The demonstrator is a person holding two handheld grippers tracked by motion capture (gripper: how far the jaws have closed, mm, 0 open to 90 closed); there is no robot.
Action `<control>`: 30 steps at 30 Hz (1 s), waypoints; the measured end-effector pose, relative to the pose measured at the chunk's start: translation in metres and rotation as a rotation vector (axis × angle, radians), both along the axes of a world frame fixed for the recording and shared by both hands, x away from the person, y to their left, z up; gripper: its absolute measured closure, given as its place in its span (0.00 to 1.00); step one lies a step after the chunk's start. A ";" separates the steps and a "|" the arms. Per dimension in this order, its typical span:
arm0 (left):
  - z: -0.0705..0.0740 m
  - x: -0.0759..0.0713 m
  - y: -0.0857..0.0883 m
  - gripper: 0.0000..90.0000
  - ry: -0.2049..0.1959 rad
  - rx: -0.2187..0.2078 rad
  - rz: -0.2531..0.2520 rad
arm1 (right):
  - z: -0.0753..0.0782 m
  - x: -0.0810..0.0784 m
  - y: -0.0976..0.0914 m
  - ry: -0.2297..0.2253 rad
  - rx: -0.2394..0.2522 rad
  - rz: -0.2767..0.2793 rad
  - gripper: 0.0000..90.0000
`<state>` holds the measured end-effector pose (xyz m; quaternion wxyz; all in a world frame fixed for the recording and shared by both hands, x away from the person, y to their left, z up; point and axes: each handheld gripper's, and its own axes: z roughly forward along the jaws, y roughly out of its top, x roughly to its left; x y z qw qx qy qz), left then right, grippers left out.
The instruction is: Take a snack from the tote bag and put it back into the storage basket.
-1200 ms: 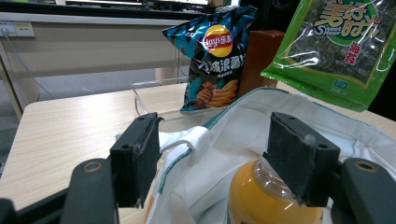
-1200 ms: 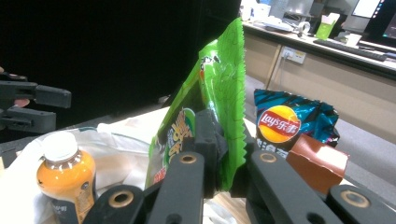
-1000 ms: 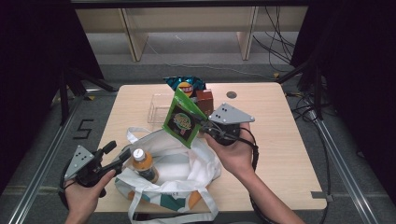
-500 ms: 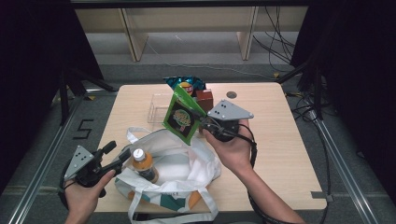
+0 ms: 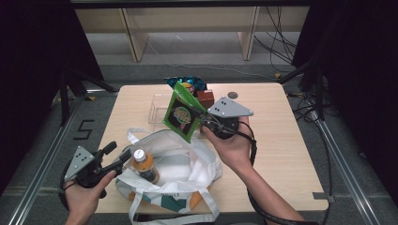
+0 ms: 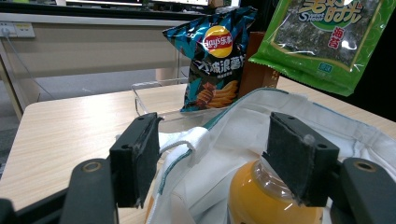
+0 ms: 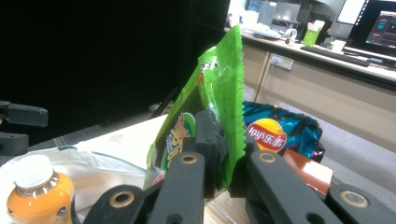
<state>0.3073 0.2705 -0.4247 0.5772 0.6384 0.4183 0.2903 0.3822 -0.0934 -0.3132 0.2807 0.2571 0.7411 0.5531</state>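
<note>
The right gripper (image 5: 202,118) clamps one edge of a green seaweed snack packet (image 5: 182,112), holding it in the air above the open mouth of a white tote bag (image 5: 187,164). The left gripper (image 5: 123,158), jaws spread wide, sits at the bag's rim with an orange juice bottle (image 5: 143,165) standing in the bag just beyond its tips. Beyond the raised packet, a blue crisp bag (image 6: 218,51) leans in a clear tray (image 5: 158,107).
</note>
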 end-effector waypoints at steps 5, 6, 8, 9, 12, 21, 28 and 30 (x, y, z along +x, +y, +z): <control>0.000 0.000 0.000 0.37 0.001 0.003 0.001 | 0.002 0.002 0.002 0.005 0.018 0.000 0.97; 0.000 0.000 0.000 0.37 -0.003 0.002 0.000 | 0.002 0.003 0.001 0.001 0.012 -0.003 0.97; 0.000 0.000 0.000 0.37 -0.004 0.002 0.001 | 0.002 0.005 0.001 -0.019 0.005 -0.002 0.97; 0.000 0.000 0.000 0.37 -0.004 0.003 0.000 | 0.002 0.003 0.001 0.023 0.019 -0.012 0.97; 0.000 0.000 0.000 0.37 -0.001 0.003 -0.001 | 0.002 0.006 0.002 -0.003 0.016 -0.009 0.97; 0.000 0.000 0.001 0.37 -0.004 0.001 0.002 | 0.005 0.010 0.004 0.004 0.010 -0.015 0.97; 0.000 0.000 0.001 0.37 -0.002 0.003 0.000 | 0.006 0.012 0.003 0.006 0.019 -0.025 0.97; 0.000 0.000 0.000 0.37 0.000 0.004 -0.001 | 0.006 0.013 0.004 0.012 0.023 -0.023 0.97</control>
